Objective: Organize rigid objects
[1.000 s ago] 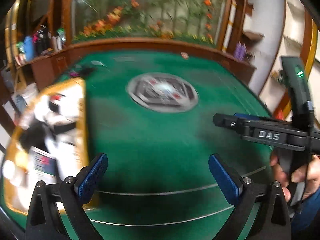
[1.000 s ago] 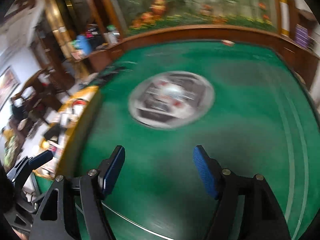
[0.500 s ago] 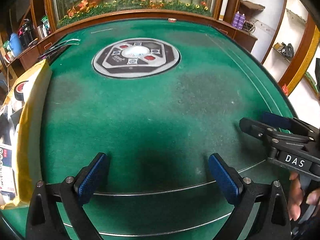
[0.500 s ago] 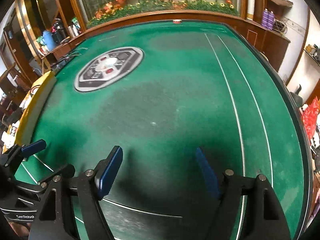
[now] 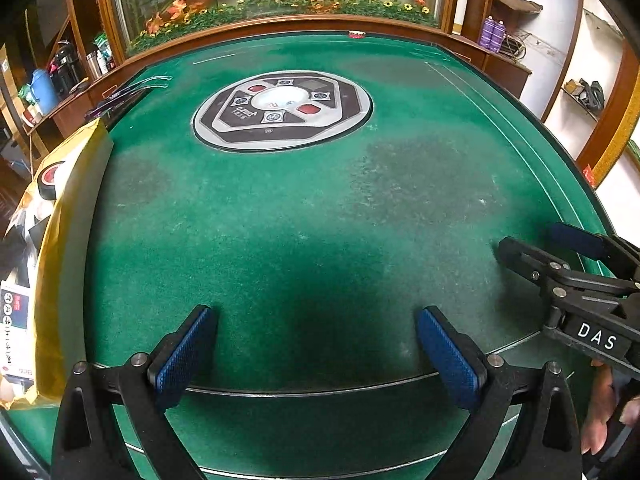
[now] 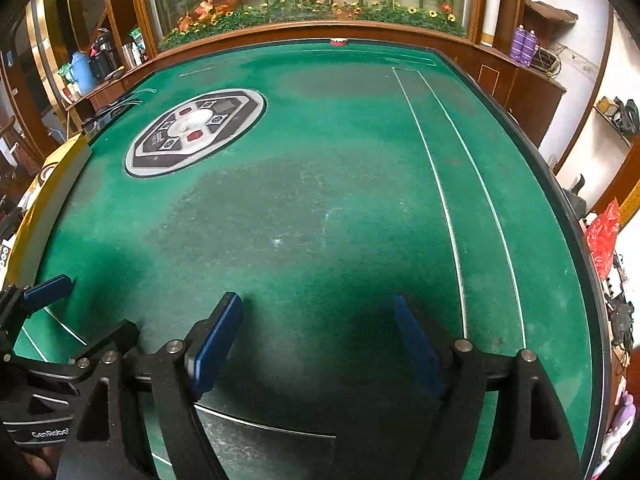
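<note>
The yellow box [image 5: 60,248] of objects sits at the table's [image 5: 320,220] left edge, now further off to the side than a second ago. Both grippers, left [image 5: 316,344] and right [image 6: 316,344], hang released and empty over bare felt, apparently between picks.

L gripper [image 5: 316,344]: jaws wide apart, nothing between pads [image 5: 182,354], held level. R gripper [image 6: 318,346]: jaws wide apart, nothing held, alongside and to the right of L. Person's fingers [image 5: 600,412] wrap R gripper handle.
</note>
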A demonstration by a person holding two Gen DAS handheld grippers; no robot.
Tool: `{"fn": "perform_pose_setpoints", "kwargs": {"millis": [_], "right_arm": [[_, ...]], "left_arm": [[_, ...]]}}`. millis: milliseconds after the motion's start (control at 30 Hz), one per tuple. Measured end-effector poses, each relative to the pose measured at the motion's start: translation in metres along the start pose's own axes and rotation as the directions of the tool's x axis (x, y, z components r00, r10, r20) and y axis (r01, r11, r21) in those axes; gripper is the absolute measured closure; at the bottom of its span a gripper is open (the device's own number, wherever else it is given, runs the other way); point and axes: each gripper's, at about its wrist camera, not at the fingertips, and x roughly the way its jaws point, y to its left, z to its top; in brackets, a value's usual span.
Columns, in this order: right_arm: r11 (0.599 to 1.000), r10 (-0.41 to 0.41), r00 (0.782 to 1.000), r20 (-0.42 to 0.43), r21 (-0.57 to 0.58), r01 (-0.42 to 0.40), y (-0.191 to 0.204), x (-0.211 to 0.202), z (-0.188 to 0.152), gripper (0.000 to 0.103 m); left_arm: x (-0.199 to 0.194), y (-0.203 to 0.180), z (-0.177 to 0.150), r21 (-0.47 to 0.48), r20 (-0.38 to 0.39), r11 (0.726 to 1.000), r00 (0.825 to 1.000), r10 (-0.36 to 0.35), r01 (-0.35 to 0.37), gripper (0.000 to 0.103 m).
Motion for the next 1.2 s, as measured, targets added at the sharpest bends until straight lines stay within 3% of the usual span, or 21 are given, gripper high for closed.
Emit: {"fn": "perform_pose_setpoints", "kwargs": {"millis": [433, 1200], "right_arm": [[0.999, -0.054, 0.998, -0.021, 0.004, 0.054, -0.002, 0.01, 0.002, 0.0], [0.996, -0.079, 0.997, 0.008, 0.033, 0.079, -0.004, 0.013, 0.005, 0.0]], "left_arm": [[0.001, 0.0, 0.0, 0.0, 0.0, 1.0, 1.0, -0.001, 0.001, 0.001], [0.001, 0.0, 0.0, -0.001, 0.0, 1.0, 1.0, -0.001, 0.001, 0.001]]}}
